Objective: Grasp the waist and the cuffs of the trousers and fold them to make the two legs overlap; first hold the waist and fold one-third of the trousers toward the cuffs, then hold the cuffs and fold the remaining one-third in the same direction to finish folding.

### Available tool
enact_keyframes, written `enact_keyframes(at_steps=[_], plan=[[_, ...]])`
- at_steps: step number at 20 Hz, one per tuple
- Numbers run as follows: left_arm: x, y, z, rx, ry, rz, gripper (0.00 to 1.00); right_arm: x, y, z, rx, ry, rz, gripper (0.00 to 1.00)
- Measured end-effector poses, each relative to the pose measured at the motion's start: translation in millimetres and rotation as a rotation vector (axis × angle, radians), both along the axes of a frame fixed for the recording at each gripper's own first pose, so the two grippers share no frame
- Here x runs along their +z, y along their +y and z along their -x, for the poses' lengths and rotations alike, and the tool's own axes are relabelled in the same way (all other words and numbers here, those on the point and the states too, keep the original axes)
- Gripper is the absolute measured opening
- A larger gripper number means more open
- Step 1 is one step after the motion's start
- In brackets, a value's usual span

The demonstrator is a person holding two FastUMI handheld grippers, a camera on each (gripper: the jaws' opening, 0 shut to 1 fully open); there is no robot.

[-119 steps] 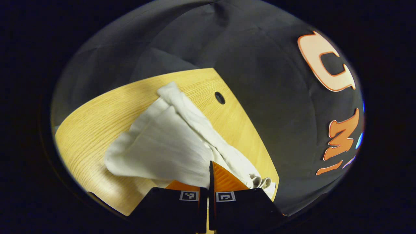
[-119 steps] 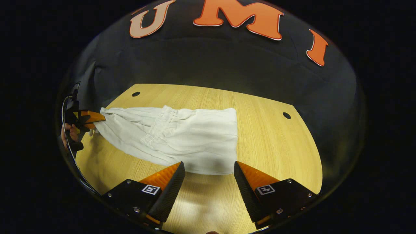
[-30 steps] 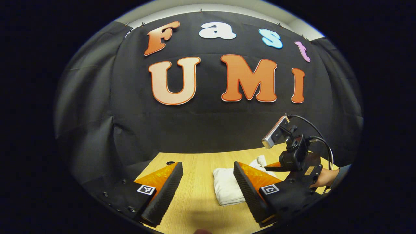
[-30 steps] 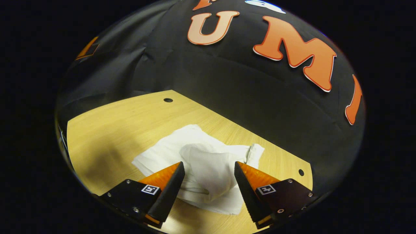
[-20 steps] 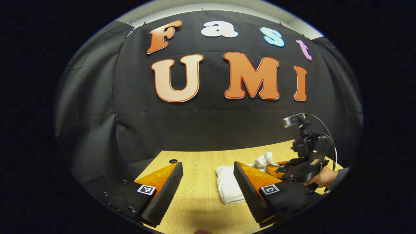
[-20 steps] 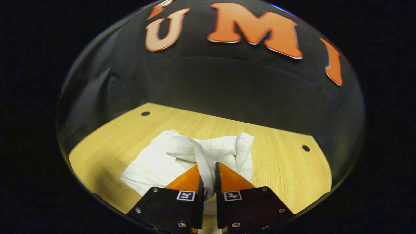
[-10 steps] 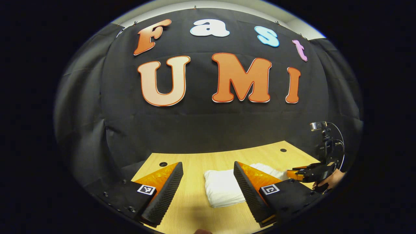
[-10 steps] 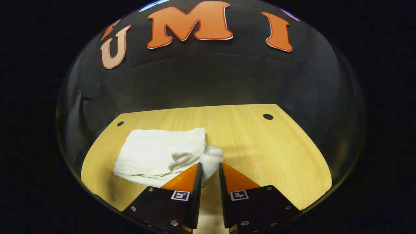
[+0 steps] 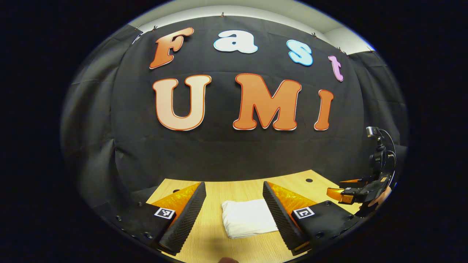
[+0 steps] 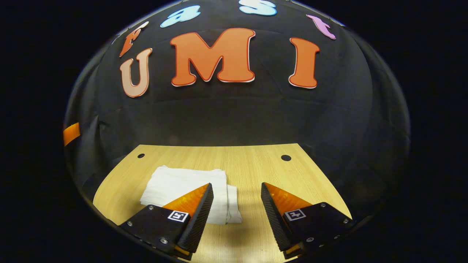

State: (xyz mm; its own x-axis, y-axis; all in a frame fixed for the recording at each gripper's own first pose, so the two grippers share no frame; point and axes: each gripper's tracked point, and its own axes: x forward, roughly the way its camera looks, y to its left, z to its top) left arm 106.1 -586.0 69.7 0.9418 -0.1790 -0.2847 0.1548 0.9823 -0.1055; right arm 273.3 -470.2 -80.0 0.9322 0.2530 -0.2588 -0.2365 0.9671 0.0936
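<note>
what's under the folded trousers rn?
Folded trousers lie flat on the wooden table. Bare wood shows all round them; whatever is beneath the stacked layers is covered.

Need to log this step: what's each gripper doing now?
Left gripper: open, empty, folded trousers on table.
Right gripper: open, empty.

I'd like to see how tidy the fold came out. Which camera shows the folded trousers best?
The right gripper view: the trousers lie spread across the table, layered edge showing. The left gripper view shows a smaller bundle between its open jaws.
</note>
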Motion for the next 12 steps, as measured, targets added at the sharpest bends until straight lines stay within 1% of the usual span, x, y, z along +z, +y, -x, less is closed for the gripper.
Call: enact_keyframes(at_steps=[4,8,12], plan=[[18.7,15.0,-1.2,0.025,-0.047,0.011,1.0,40.0,7.3,9.4,0.02,-0.115,0.022,0.83],[28.9,29.9,3.4,0.046,-0.086,0.01,1.0,51.1,23.5,17.5,0.064,-0.15,0.005,0.85],[35.9,42.5,8.3,0.07,-0.129,-0.009,1.0,65.2,30.6,24.1,0.07,-0.191,0.002,0.88]])
